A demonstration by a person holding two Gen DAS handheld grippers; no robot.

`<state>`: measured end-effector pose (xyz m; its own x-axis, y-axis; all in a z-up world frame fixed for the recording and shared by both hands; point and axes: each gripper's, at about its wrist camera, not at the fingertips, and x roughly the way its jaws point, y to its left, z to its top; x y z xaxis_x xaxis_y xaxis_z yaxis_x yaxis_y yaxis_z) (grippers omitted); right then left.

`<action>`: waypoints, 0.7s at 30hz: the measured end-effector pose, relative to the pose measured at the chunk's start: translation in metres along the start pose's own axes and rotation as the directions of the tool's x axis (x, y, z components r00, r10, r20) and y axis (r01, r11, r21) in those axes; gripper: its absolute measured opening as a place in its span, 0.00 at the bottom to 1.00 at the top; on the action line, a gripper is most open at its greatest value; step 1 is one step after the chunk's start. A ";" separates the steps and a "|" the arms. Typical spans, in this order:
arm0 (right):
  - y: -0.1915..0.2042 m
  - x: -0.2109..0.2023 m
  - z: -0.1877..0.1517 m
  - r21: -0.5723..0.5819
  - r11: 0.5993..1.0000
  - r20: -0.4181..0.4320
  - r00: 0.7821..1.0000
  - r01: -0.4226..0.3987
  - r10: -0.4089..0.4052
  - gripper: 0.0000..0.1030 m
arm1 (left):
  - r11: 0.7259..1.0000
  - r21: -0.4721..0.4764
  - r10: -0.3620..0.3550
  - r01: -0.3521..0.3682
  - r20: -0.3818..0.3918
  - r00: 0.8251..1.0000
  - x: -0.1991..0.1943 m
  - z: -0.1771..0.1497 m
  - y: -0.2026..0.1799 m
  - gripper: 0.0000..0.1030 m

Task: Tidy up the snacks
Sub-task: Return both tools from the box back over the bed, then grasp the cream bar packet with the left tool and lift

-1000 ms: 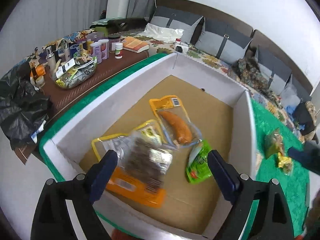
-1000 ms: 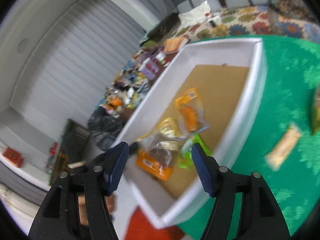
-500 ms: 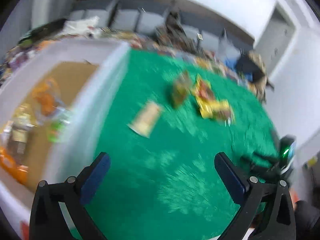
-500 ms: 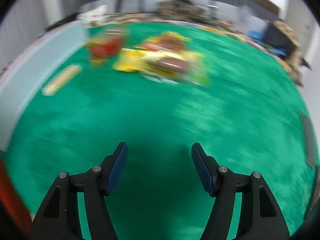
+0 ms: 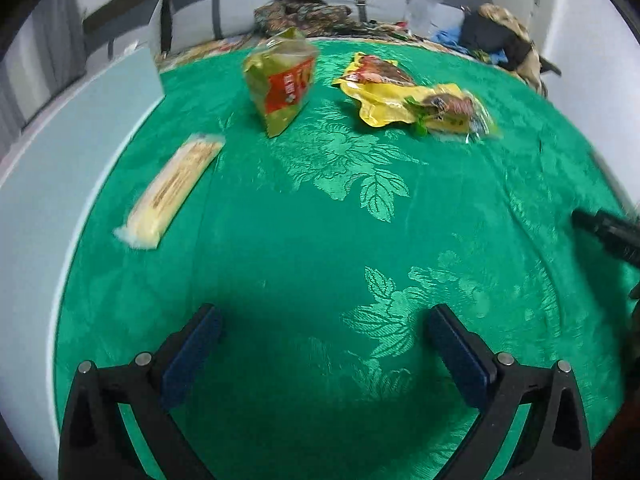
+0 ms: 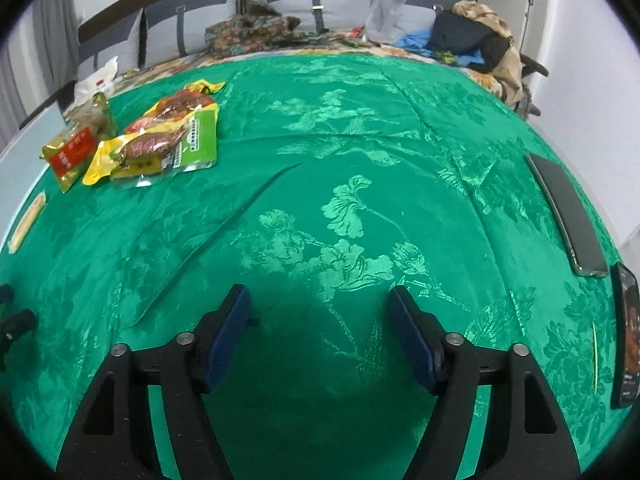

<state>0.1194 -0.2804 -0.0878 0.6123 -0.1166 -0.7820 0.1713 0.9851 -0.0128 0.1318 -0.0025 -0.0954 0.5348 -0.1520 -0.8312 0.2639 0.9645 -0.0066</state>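
On the green cloth lie a long pale biscuit pack (image 5: 172, 188), a green and red pouch (image 5: 280, 84) and a heap of yellow snack packs (image 5: 416, 98). My left gripper (image 5: 322, 344) hangs wide open over bare cloth, well short of them. The white box wall (image 5: 48, 184) runs along the left. In the right wrist view the yellow packs (image 6: 156, 140), the green and red pouch (image 6: 76, 148) and the biscuit pack (image 6: 28, 220) sit far left. My right gripper (image 6: 320, 328) is over bare cloth, its jaws opening with nothing between them.
Two phones (image 6: 566, 216) (image 6: 626, 336) lie at the right edge of the cloth. Cushions, clothes and bags (image 6: 476, 36) pile up along the back. The tip of the other gripper (image 5: 608, 232) shows at the right of the left wrist view.
Both grippers have swung away from the white box to the green cloth and sunk lower. The left jaws have spread wider, and the right jaws have widened too.
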 end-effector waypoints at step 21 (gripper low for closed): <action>-0.002 0.003 0.000 -0.001 1.000 -0.008 1.000 -0.008 0.008 0.84 | 1.000 0.002 -0.005 0.005 0.037 0.999 0.003 0.000 0.003 1.00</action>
<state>0.1210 -0.2825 -0.0906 0.6077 -0.1078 -0.7868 0.1656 0.9862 -0.0072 0.1344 0.0002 -0.0977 0.5623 -0.1650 -0.8103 0.2681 0.9633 -0.0101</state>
